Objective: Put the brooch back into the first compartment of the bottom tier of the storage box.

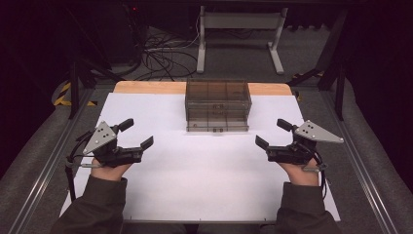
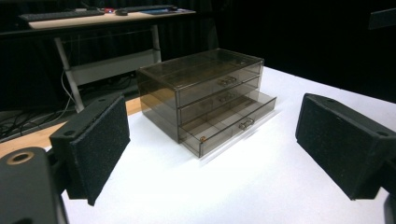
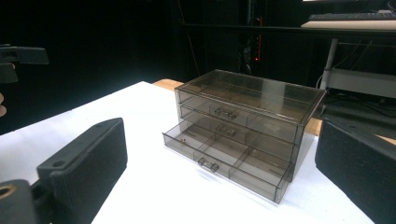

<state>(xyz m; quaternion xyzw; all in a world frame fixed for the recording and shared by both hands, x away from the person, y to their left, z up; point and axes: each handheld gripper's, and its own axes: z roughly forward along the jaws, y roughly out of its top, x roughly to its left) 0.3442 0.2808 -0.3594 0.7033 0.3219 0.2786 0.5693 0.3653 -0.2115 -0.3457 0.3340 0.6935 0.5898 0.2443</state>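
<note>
Both the left claw and the right claw hover spread and empty near the desk's side edges, flanking the drawer box, whose bottom drawer stands pulled out.

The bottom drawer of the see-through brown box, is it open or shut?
Open. The bottom drawer sticks out in front of the two drawers above it on the smoky clear plastic drawer box.

One smoky clear drawer box at twelve o'clock holds three drawers (the bottom drawer pulled out).
</note>
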